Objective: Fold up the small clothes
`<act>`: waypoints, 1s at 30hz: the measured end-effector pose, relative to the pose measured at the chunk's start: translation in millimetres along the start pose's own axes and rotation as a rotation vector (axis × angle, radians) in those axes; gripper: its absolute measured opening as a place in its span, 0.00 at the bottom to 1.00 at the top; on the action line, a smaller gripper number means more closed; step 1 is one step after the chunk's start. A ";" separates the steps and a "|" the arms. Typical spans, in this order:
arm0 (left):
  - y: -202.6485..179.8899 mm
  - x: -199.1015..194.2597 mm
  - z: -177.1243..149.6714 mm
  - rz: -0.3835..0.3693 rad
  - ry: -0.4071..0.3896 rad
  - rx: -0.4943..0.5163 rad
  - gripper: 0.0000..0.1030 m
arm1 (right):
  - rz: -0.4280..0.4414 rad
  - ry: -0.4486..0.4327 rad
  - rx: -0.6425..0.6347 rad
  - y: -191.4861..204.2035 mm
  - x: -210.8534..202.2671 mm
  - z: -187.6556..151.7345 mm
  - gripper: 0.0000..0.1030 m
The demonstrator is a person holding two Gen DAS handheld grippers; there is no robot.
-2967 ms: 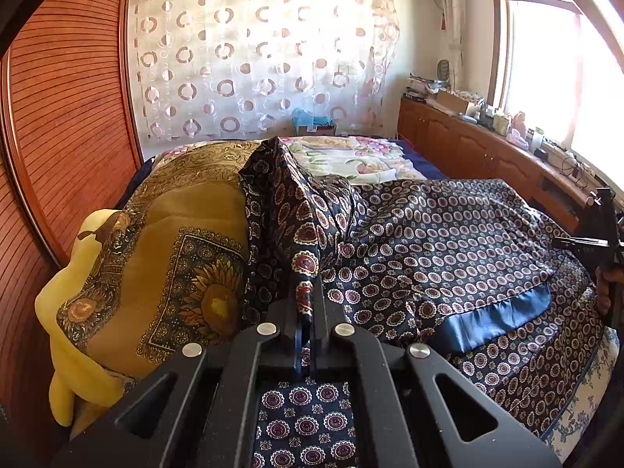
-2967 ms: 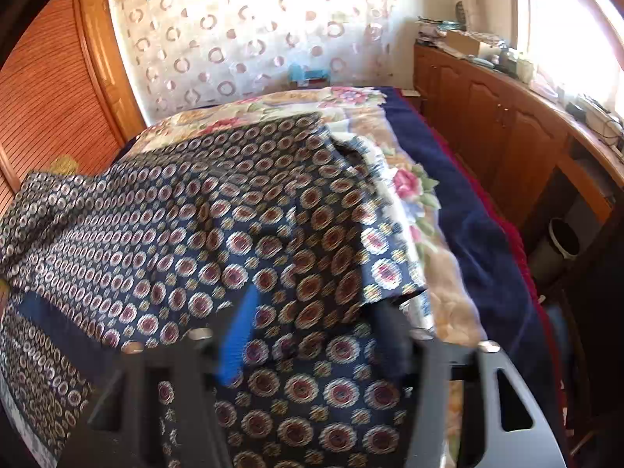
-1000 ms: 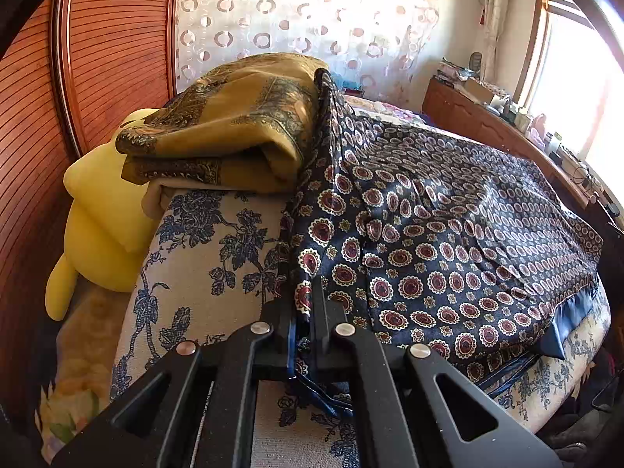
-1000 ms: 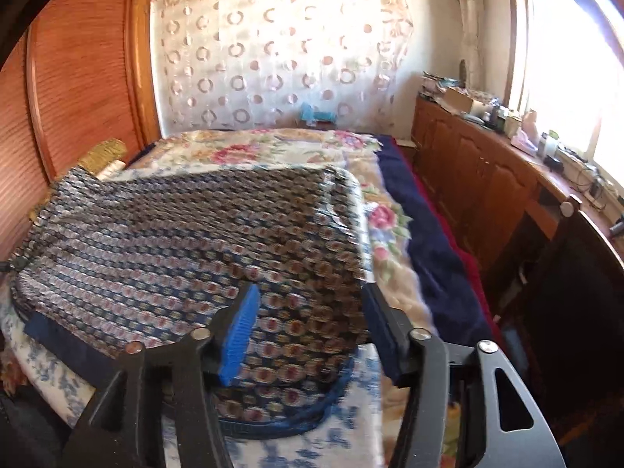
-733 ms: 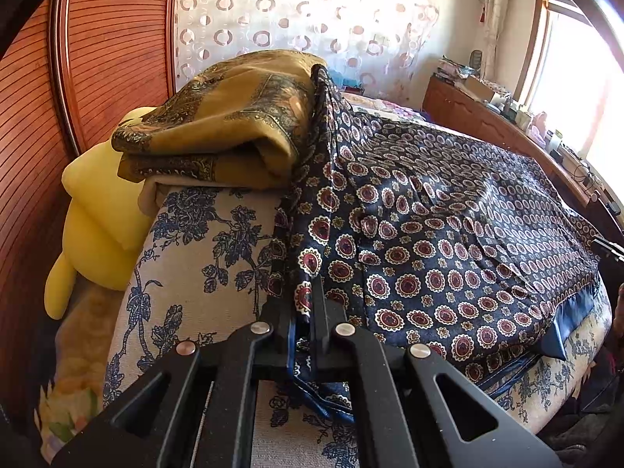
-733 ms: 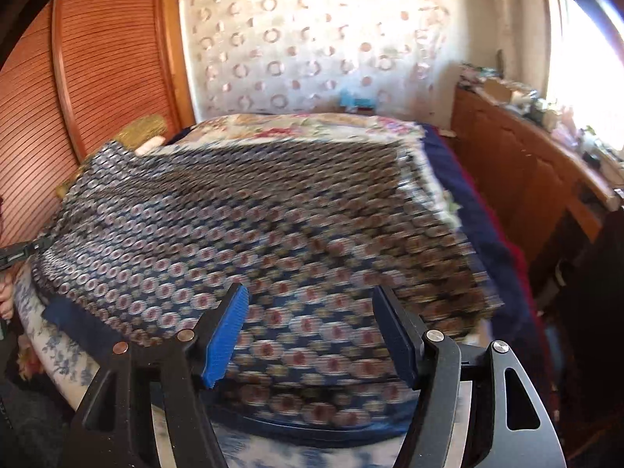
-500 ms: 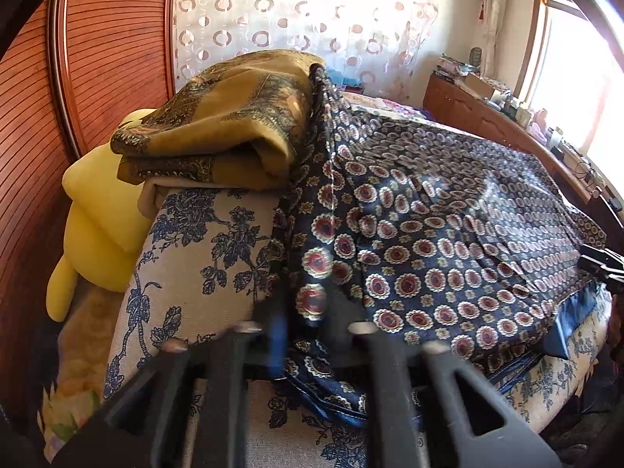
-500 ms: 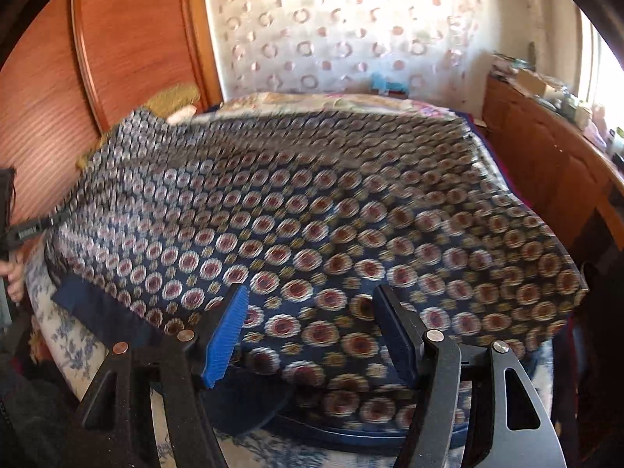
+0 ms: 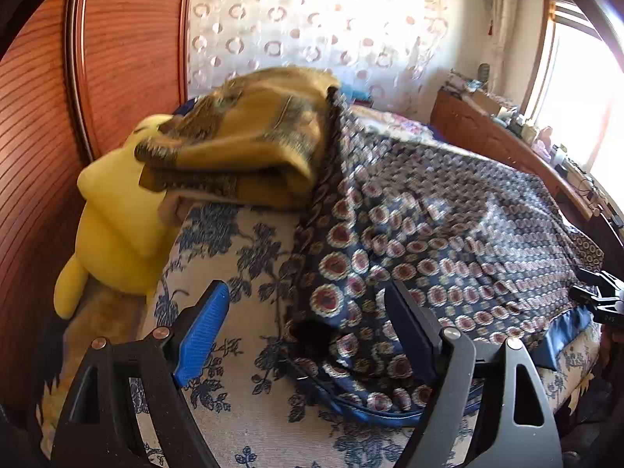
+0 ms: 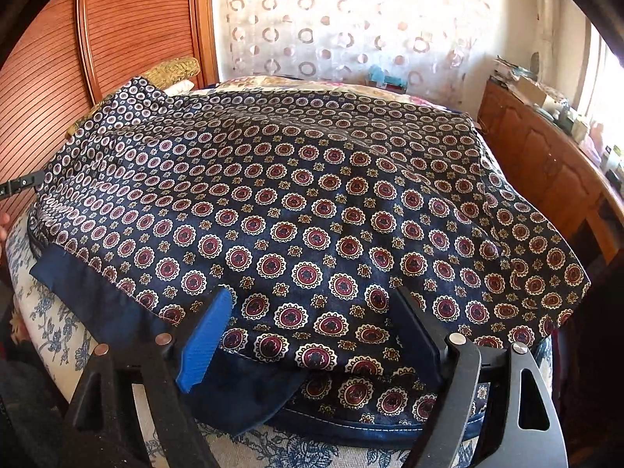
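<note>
Two grippers, both with jaws spread wide and nothing between them.

Left wrist view: left gripper (image 9: 308, 327) open, one blue pad (image 9: 201, 333) and one dark pad, hovering over the near left corner of the navy patterned garment (image 9: 448, 241). Garment's left edge runs up from that corner to one folded mustard cloth (image 9: 238, 156), which sits on top of the floral cushion (image 9: 218, 257); garment edge touches the mustard cloth's right side. One yellow plush toy (image 9: 117, 214) leans beside the cushion against the wood panel wall (image 9: 39, 124), only seen here. Bare cushion left of the garment gives free room; frame is motion-blurred. Tip of the right gripper (image 9: 600, 300) pokes in at far right, at the garment's blue hem.

Right wrist view: right gripper (image 10: 316, 327) open, jaws straddling the near hem without touching it that I can tell. Garment (image 10: 312, 202) lies spread flat, covering almost the whole cushion (image 10: 50, 312); one plain blue band (image 10: 101, 312) along the near left edge, right corner hanging past the cushion edge. Only here: one wooden cabinet (image 10: 546, 163) close on the right, curtain (image 10: 351, 27) behind. Left gripper tip (image 10: 19, 185) shows at far left edge, near the garment's left corner
</note>
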State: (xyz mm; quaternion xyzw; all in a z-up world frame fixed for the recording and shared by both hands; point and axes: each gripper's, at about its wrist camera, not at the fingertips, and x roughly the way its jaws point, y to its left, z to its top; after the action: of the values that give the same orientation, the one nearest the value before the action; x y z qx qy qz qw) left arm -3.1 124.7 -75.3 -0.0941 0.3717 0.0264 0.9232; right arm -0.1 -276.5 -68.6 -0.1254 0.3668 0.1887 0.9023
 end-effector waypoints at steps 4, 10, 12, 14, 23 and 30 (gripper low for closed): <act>2.8 3.3 -4.7 -0.040 0.015 -0.033 0.78 | -0.004 -0.002 0.003 1.4 -0.7 -2.4 0.83; 0.9 8.9 -9.3 -0.116 0.046 -0.036 0.58 | -0.004 -0.002 0.002 0.7 -0.9 -2.2 0.84; 0.2 9.1 -9.2 -0.113 0.050 -0.032 0.58 | -0.003 -0.002 0.003 0.5 -0.9 -2.3 0.84; -1.0 9.0 -9.8 -0.109 0.050 -0.030 0.49 | -0.003 -0.001 0.001 0.1 -1.0 -2.3 0.85; -24.3 -5.8 -1.9 -0.195 -0.004 0.042 0.05 | -0.002 -0.002 0.002 0.3 -1.0 -2.7 0.85; -53.0 -21.0 35.8 -0.264 -0.075 0.074 0.05 | 0.002 -0.005 0.011 -2.7 0.3 -2.0 0.85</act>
State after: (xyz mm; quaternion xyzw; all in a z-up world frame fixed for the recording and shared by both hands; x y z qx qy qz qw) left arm 12.4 80.1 -27.3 -0.1071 0.3220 -0.1055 0.9347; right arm 0.0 -279.6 -70.0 -0.1196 0.3659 0.1877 0.9037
